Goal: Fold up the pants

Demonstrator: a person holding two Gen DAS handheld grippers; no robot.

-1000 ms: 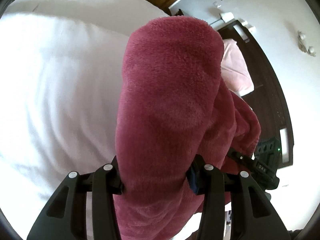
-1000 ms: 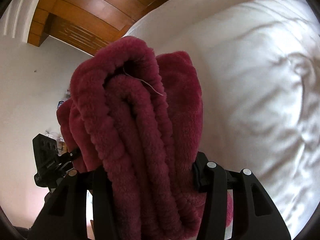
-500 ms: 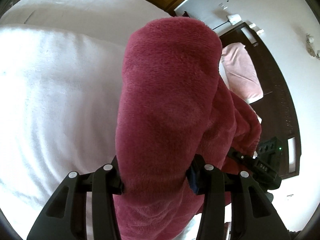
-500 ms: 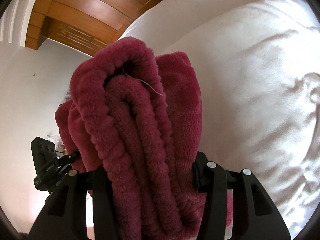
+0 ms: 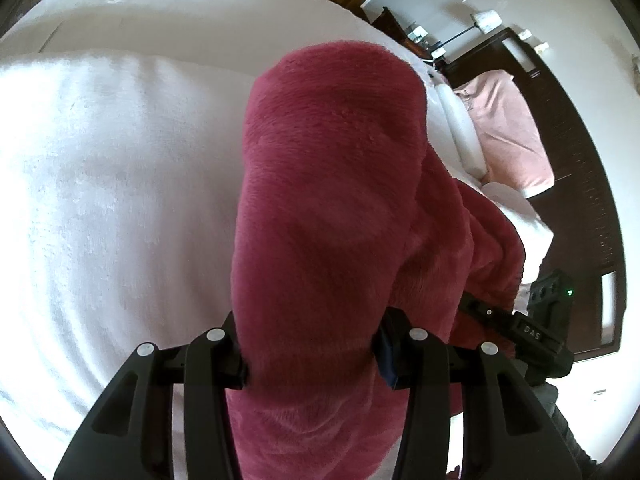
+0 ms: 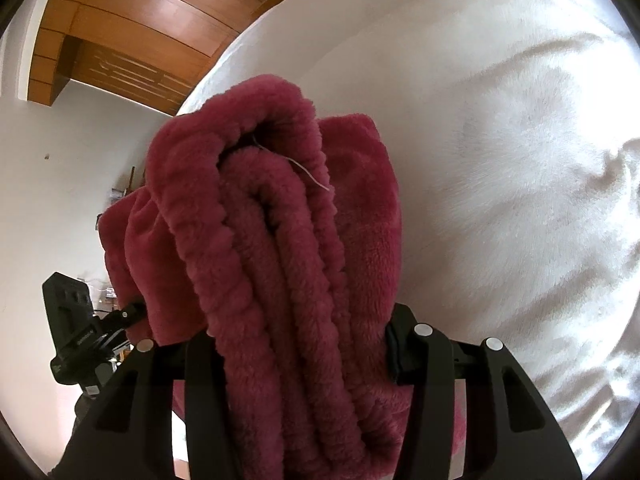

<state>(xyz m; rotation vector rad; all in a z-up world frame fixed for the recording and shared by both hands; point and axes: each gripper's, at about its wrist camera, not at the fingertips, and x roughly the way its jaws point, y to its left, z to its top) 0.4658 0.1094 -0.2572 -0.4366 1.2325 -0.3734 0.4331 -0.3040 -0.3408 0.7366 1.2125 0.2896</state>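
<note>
The dark red fleece pants (image 5: 332, 216) are bunched into a thick folded bundle held in the air over the white bed (image 5: 112, 184). My left gripper (image 5: 312, 356) is shut on one end of the bundle, smooth side up. My right gripper (image 6: 304, 344) is shut on the other end, where several folded layers and the ribbed waistband (image 6: 248, 240) show, with a loose white thread. Each gripper shows in the other's view, the right one (image 5: 532, 332) and the left one (image 6: 80, 336). The fingertips are hidden in the fleece.
White bedding (image 6: 500, 160) fills the area under the pants. A pink cloth (image 5: 512, 132) lies on pillows by a dark wooden headboard (image 5: 580, 160). Wooden wall panels (image 6: 132, 32) and a white wall lie beyond the bed.
Both grippers keep their hold on the pants. The bundle has shifted slightly relative to the bed; more of the pillows and the pink cloth shows at the right.
</note>
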